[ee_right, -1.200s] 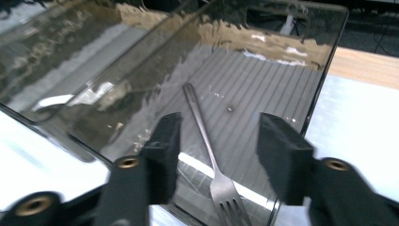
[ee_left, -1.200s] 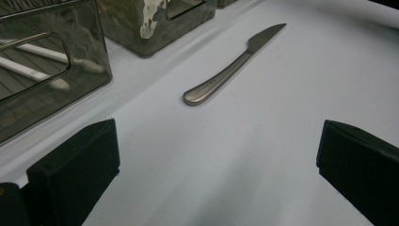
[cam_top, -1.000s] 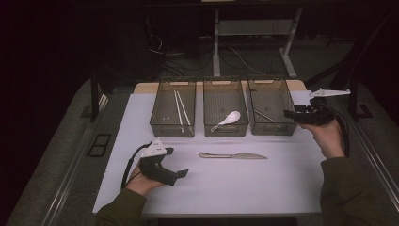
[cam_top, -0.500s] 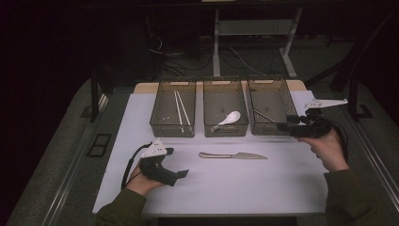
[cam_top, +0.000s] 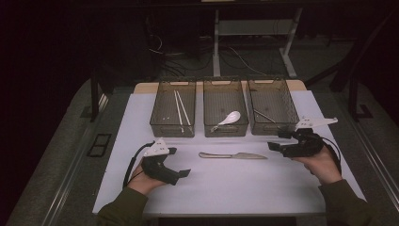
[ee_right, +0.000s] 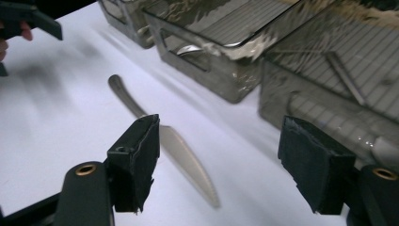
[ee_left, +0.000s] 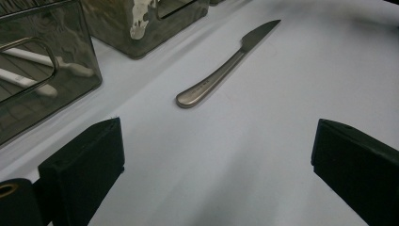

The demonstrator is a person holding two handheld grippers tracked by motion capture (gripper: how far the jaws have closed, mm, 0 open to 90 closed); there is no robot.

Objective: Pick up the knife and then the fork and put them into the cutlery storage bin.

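Right gripper w/ jaws just opening, nothing between, is nearing the knife blade tip; I'd be lowering flat & squaring across it before squeezing.

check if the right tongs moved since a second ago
Yes. The right tongs have come down and left from beside the right bin toward the knife tip, their jaws opening with nothing between them.

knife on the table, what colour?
Plain silver-grey metal knife, clearest in the left gripper view.
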